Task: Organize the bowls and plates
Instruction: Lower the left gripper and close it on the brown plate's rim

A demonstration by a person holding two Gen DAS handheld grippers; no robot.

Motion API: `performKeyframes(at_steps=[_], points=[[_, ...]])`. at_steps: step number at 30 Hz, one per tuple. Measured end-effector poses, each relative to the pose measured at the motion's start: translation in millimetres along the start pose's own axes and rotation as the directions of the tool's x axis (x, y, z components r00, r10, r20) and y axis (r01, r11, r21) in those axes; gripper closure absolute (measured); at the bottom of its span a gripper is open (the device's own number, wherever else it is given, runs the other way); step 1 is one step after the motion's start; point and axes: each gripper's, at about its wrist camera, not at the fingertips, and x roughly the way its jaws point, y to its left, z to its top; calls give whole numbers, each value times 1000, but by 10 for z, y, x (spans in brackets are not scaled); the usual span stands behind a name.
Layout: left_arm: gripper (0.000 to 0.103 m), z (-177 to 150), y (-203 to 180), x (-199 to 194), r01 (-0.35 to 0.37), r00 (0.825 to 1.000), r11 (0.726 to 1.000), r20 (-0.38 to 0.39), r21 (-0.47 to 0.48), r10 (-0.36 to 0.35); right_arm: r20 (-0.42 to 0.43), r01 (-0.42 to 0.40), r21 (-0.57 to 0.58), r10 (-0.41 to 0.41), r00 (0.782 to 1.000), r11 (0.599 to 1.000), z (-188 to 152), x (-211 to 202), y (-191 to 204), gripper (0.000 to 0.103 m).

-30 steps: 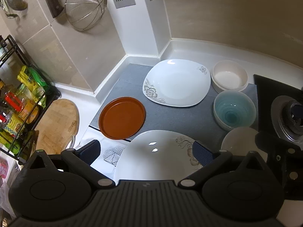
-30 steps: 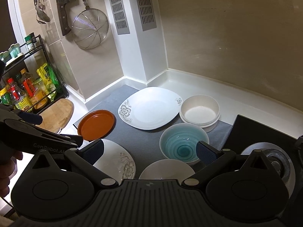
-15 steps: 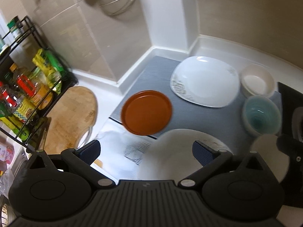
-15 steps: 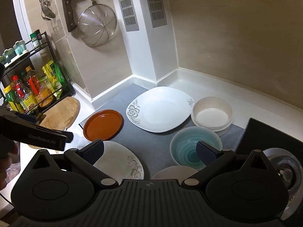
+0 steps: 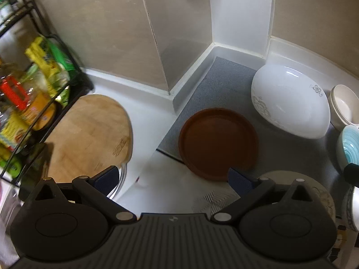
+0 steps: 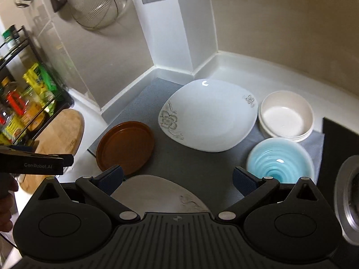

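Observation:
On a grey mat (image 6: 193,168) lie a round brown plate (image 6: 125,148) (image 5: 218,143), a big white flowered plate (image 6: 208,115) (image 5: 289,103), stacked cream bowls (image 6: 286,115) (image 5: 344,105) and a light blue bowl (image 6: 279,160) (image 5: 349,143). A second white flowered plate (image 6: 157,194) (image 5: 314,190) lies nearest me. My left gripper (image 5: 174,179) is open, just short of the brown plate and left of it, holding nothing. My right gripper (image 6: 178,179) is open above the near white plate. The left gripper's body (image 6: 36,163) shows at the left edge of the right wrist view.
A round wooden board (image 5: 87,132) lies on the white counter left of the mat. A black rack with bottles and packets (image 5: 29,85) stands further left. A strainer (image 6: 96,2) hangs on the wall. A stove burner (image 6: 350,201) is at the right.
My left gripper has swung left and lowered, so the brown plate and wooden board now fill its view. My right gripper has moved forward and down toward the plates. Both stay open.

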Motion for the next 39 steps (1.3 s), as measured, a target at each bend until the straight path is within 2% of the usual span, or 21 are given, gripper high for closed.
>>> performKeyframes(at_steps=[7, 12, 17, 23, 30, 32, 34, 36, 38, 39], points=[[0, 140, 165, 399, 69, 997, 996, 30, 56, -71, 24, 32, 87, -34, 999, 996, 21, 269, 221, 0], [0, 224, 231, 671, 129, 990, 990, 50, 62, -132, 24, 35, 80, -37, 999, 996, 5, 516, 397, 0], [0, 300, 211, 948, 187, 982, 980, 13, 71, -189, -15, 25, 83, -24, 1000, 996, 8, 817, 527, 0], [0, 352, 235, 1287, 220, 974, 973, -65, 67, -216, -82, 67, 92, -59, 995, 993, 21, 1288, 590, 0], [0, 390, 291, 1551, 295, 952, 950, -119, 99, -283, -158, 51, 159, -26, 987, 986, 60, 1715, 546, 0], [1, 404, 290, 1574, 296, 951, 950, -124, 101, -284, -174, 47, 171, -16, 985, 984, 56, 1799, 542, 0], [8, 410, 287, 1575, 292, 952, 951, -122, 104, -279, -172, 54, 192, -21, 985, 980, 43, 1837, 541, 0], [21, 411, 289, 1590, 305, 947, 947, -138, 104, -290, -166, 56, 195, -24, 986, 979, 44, 1846, 554, 0], [29, 425, 298, 1617, 315, 942, 944, -154, 96, -298, -171, 56, 192, -22, 985, 980, 52, 1859, 579, 1], [33, 424, 308, 1615, 311, 944, 946, -149, 96, -295, -170, 46, 190, -14, 985, 981, 50, 1857, 595, 4]])
